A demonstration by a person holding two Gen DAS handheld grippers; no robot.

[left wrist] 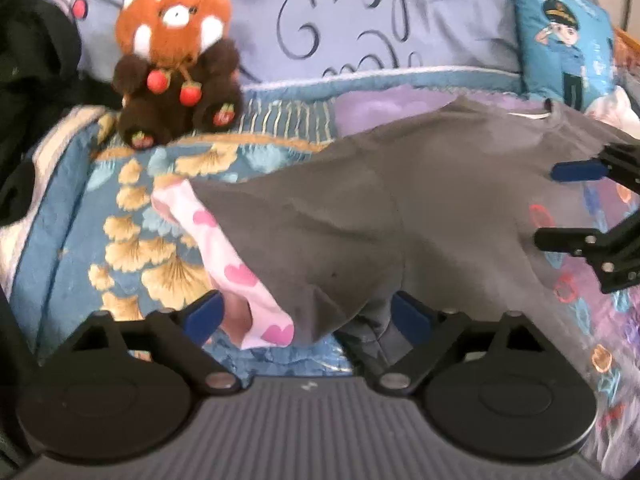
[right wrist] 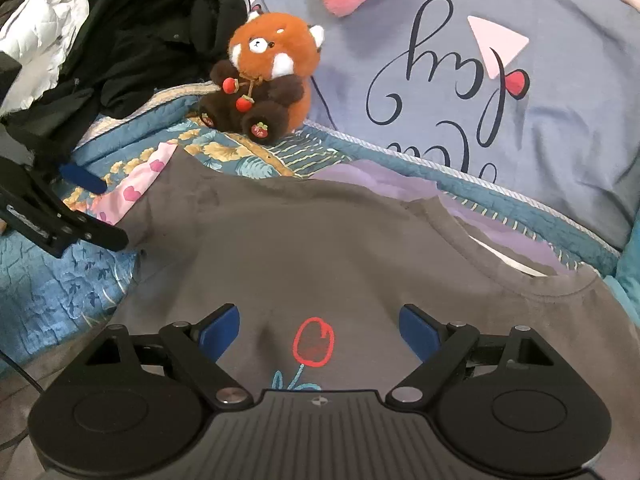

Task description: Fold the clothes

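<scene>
Grey T-shirt lies spread on the bed's blue patterned quilt, and the coming fold turns on how it lies from each tool.

At 9 o'clock in the left wrist view, a pink heart-print cloth shows from under the shirt's left edge. The left tool sits right at that edge, both blue-padded fingers spread wide. Shirt fabric is bunched between them, but the fingers are not closed on it, so the tool holds nothing. The shirt runs away from it toward 2 o'clock, its long axis crossing the view from lower left to upper right.

Moving right, the shirt's body fills the middle of both views. Its neckline lies at 2 o'clock in the right wrist view, over a purple patch of bedding.

The right tool hovers over the shirt's front, fingers wide apart and gripping nothing. A red tulip print lies directly between them. By its position, the left tool is nearer the side edge, and the right tool is nearer the collar.

At 12 o'clock, a red panda plush sits well beyond the shirt, against a lavender pillow.

No containers appear in either view.
</scene>
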